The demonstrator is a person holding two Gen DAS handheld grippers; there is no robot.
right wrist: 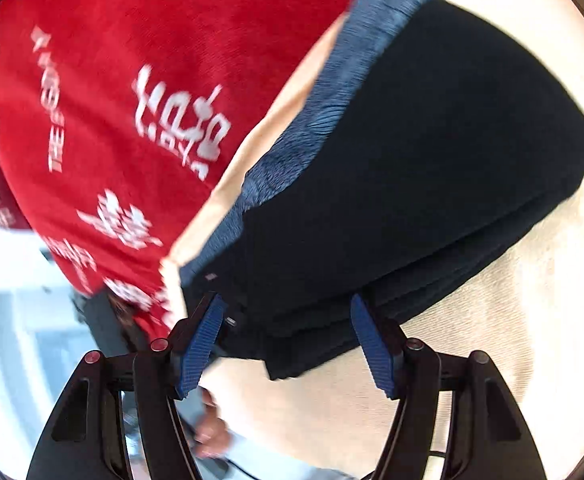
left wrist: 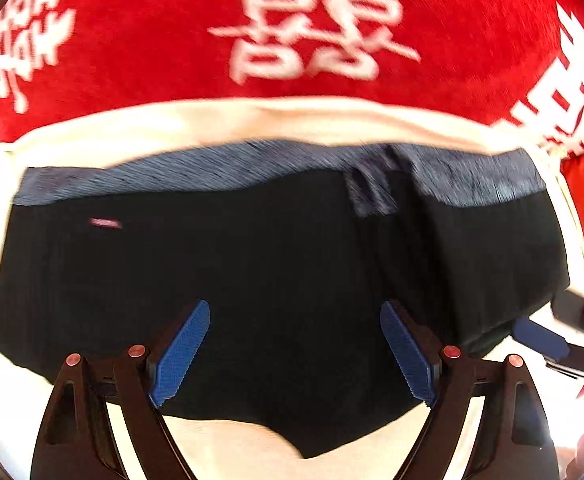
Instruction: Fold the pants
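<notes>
The pants [left wrist: 251, 260] are dark navy with a grey-blue waistband [left wrist: 171, 180], folded into a thick rectangle on a cream cloth [left wrist: 211, 120]. My left gripper [left wrist: 296, 312] hangs open over the near half of the pants, pointing steeply down, with nothing pinched. In the right wrist view the folded pants [right wrist: 432, 160] show as a layered stack. My right gripper [right wrist: 287, 304] is open at the stack's near corner; the layered edge lies between the blue pads [right wrist: 372, 344], which do not press on it. The right gripper's blue pad [left wrist: 540, 338] shows at the pants' right edge.
A red blanket with white lettering [left wrist: 131, 60] lies beyond the cream cloth [right wrist: 492, 340]; it fills the left of the right wrist view [right wrist: 111, 100]. A person's hand [right wrist: 211, 428] shows low, under the right gripper. A bright floor lies past the blanket's lower left edge.
</notes>
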